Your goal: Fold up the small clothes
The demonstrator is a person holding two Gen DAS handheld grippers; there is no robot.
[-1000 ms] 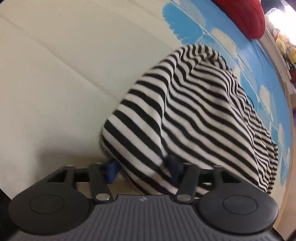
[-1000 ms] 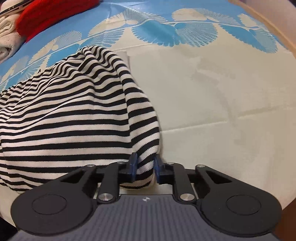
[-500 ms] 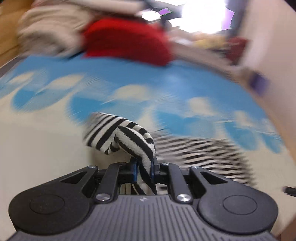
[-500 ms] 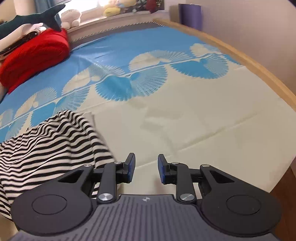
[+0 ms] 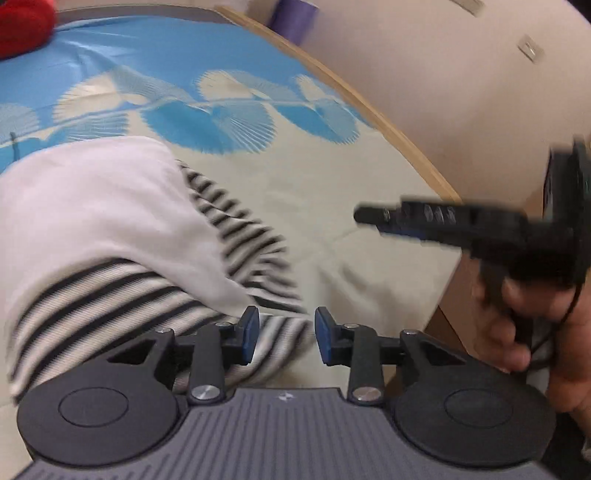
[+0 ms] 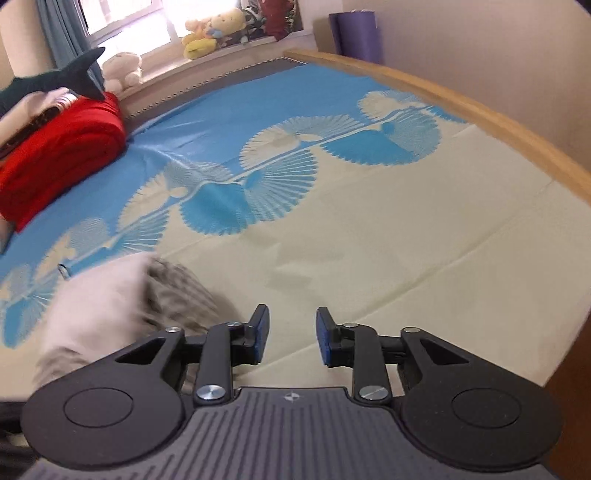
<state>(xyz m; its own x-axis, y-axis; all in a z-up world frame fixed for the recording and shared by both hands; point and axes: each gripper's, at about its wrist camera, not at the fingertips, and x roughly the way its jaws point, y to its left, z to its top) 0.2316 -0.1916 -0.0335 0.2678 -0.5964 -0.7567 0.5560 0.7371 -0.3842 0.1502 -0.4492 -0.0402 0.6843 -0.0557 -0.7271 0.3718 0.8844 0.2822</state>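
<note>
On the bed mat, one striped top lies in a soft heap near the close edge. Part of it shows its white inside, turned over the black and white stripes. It is blurry in both views, so how neat it is I cannot tell.

The left gripper has its jaws open wide with nothing between them. The striped top lies to the left of these jaws and a bit under them, and the left blue pad sits just at its edge. The top's long side seems to run from the near left up toward the blue fan pattern.

The right gripper also has its jaws open wide and holds nothing. The top lies to its left, and only bare mat is in front of it. So the left gripper is nearer the top.

I count one top, two grippers, one red blanket far from the top, and several plush toys by the window.
</note>
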